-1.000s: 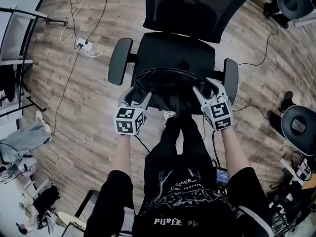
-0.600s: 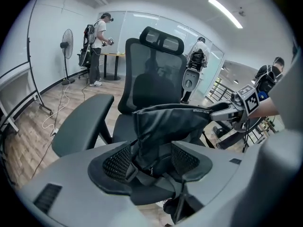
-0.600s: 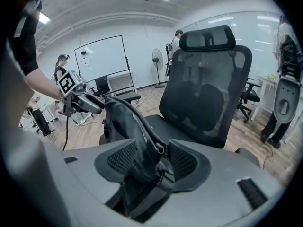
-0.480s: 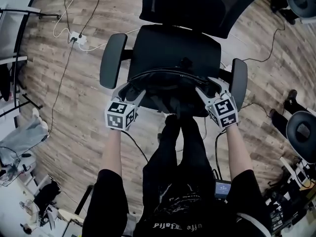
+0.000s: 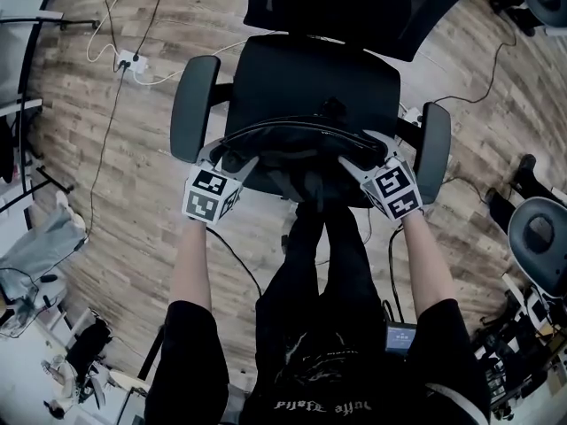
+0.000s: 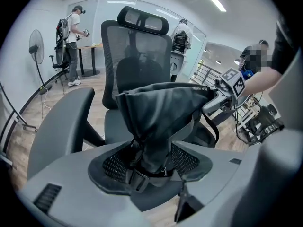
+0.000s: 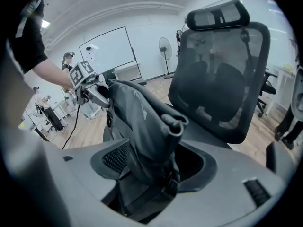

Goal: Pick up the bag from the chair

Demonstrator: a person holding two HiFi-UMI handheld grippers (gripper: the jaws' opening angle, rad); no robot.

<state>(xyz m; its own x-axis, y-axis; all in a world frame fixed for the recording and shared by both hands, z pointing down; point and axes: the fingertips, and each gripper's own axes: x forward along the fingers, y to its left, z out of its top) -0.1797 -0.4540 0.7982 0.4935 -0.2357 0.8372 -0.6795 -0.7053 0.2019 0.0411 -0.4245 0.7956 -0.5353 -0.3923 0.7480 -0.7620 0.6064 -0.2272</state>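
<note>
1. Jaws of the left gripper are pinching the bag at its 9 o'clock end.
2. Right gripper jaws are clamping its 3 o'clock end.
3. The bag is stretching between them at the chair seat's 6 o'clock edge.

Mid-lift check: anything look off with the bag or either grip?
Nothing stands out. The left gripper and right gripper are each shut on one end of the bag, which spans roughly level between them over the front of the chair. Its straps hang loose underneath.
</note>
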